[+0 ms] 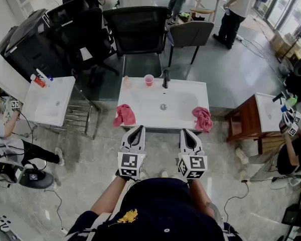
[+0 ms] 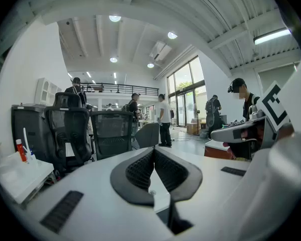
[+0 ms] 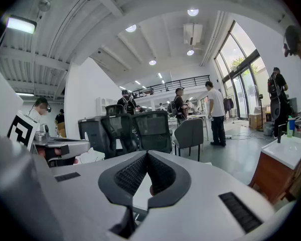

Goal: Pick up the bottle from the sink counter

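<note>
Waiting just short of the sink counter [image 1: 145, 109], reach not begun.
I hold the left gripper [image 1: 138, 129] and right gripper [image 1: 185, 132] pinched together and empty; what I take for the bottle [image 1: 125, 79] stands far ahead.

The left gripper [image 1: 139, 128] and right gripper [image 1: 183, 131] are held side by side just short of the sink's [image 1: 140, 98] near edge. Both point toward it, jaws closed tip to tip and empty.
</note>
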Available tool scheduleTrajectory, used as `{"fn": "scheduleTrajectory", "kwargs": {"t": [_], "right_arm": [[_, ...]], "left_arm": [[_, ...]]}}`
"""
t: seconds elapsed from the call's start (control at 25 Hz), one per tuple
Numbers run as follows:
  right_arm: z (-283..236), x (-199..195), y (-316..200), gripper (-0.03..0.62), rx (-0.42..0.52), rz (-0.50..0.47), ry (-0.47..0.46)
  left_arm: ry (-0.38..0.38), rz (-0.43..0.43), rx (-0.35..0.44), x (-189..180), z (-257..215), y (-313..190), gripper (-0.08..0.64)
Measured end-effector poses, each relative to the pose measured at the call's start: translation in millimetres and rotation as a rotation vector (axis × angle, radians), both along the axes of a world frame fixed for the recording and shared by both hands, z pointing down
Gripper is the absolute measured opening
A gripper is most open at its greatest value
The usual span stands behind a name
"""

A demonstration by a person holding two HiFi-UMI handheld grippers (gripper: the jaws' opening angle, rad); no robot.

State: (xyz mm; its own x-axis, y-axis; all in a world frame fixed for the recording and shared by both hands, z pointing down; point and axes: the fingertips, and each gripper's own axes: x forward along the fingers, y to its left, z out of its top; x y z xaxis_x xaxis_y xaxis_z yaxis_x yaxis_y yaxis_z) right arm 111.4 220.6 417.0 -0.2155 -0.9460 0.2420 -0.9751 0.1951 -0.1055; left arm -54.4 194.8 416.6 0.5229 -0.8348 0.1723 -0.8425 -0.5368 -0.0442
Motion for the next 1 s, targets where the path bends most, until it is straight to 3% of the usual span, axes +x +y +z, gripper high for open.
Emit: {"fn": "scheduleTrajectory", "kwargs": {"t": [0.52, 0.72, 1.0], "right_arm": [[-2.2, 1.2, -1.6, 0.026, -0.001, 0.000, 0.011], [-6.9, -0.2, -3.0, 0.026, 0.024, -0.009, -0.032], [-6.8, 10.2, -9.8, 0.026, 0.012, -0.032, 0.001]], "left_arm": [[-0.026, 0.010, 0.020, -2.0, -4.5, -3.5, 0.020], [-0.026, 0.015, 0.012, 0.4, -3.3, -3.6, 0.020], [-0.050, 0.013, 0.031, 8.5, -13.8, -9.1, 0.020]]}}
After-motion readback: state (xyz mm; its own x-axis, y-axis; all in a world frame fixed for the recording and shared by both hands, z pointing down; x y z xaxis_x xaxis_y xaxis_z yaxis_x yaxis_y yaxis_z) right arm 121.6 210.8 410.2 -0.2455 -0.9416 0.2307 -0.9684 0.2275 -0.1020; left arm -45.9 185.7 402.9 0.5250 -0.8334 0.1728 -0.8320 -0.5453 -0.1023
